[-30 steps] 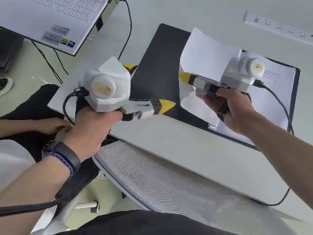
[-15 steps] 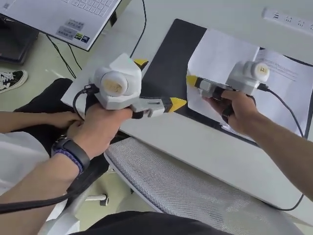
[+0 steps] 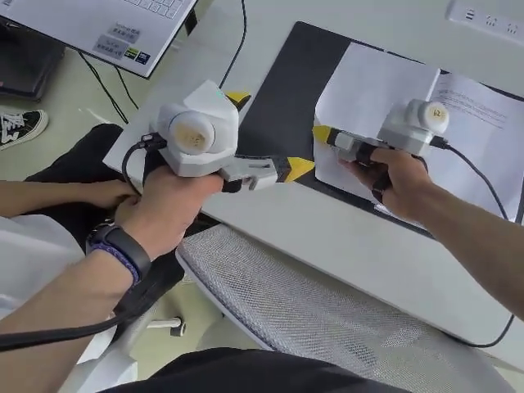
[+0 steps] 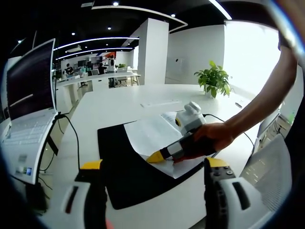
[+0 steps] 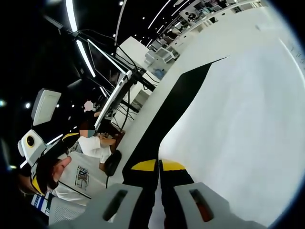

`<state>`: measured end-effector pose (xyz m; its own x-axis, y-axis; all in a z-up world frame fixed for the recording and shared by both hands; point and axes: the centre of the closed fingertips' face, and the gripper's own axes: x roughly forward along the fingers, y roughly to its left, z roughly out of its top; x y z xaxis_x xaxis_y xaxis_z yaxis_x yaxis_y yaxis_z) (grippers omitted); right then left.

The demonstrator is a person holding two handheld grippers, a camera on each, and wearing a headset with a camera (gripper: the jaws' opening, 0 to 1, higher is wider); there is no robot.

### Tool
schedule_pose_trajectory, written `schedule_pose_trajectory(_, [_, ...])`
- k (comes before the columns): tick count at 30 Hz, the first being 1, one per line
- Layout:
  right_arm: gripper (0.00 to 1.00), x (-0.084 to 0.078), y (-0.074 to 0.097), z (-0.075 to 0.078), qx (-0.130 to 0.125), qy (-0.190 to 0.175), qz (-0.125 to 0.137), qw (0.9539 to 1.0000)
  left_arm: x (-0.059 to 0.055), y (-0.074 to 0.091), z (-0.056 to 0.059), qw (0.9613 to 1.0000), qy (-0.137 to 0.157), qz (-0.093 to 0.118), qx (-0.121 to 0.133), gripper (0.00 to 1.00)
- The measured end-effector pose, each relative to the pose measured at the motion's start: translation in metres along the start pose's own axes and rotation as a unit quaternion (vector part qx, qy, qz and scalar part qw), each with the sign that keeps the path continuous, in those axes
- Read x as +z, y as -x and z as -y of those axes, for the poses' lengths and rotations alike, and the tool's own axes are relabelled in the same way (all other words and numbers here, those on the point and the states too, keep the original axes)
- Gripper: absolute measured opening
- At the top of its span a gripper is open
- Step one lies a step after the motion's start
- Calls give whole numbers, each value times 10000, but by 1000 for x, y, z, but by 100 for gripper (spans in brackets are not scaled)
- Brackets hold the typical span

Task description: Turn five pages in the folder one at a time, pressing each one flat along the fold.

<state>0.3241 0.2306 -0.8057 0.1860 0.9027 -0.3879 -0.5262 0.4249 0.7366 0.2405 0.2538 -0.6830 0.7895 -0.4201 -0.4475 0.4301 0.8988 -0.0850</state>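
Observation:
A black folder [image 3: 278, 98] lies open on the white table, its bare left half showing in the left gripper view [image 4: 119, 167] and the right gripper view [image 5: 176, 100]. A white page [image 3: 368, 82] lies low over the right half, with printed sheets beyond it. My right gripper [image 3: 322, 133] is at the page's left edge, jaws shut on that edge [image 5: 158, 165]; the page [image 5: 238, 119] spreads out to their right. My left gripper [image 3: 268, 133] hovers open over the folder's near-left corner, nothing between its jaws [image 4: 153, 164]. It faces the right gripper [image 4: 155, 156] and the page [image 4: 152, 133].
A white laptop [image 3: 98, 20] sits at the far left with a black cable [image 3: 237, 49] beside it. A power strip [image 3: 487, 16] lies at the far right. A mesh chair seat [image 3: 286, 303] is below the table's near edge. A potted plant [image 4: 214, 83] stands far off.
The page stood raised a second ago and has come down toward the folder with my right gripper at its edge. The left gripper has kept its place; the head camera shifted.

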Motion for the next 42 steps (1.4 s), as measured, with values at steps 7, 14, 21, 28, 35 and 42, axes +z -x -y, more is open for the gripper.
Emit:
schedule_pose_trajectory(7, [0,-1,-3,6,40,-104,38,9999,-1,-2,1,10000,-23,-22,-34,85])
schedule_pose_trajectory(14, [4,-4,-3,2,87,-98,2,9999,0,-5,5,10000,-21,-24,-88,85])
schedule_pose_trajectory(21, [11,-4,-5,-2,141,-113,-6,9998,-1,-8,6,9999,-4,-44,-129,85])
schedule_pose_trajectory(28, [23,2,0,-12,206,-74,24,9998,-1,-12,7,9998,-18,-74,-183,84])
schedule_pose_trajectory(35, [28,19,15,-21,315,70,200,9993,2,-20,11,9997,4,-55,-247,83])
schedule_pose_trajectory(42, [30,33,37,-34,263,395,297,9984,6,-32,18,9993,-27,-51,-365,81])
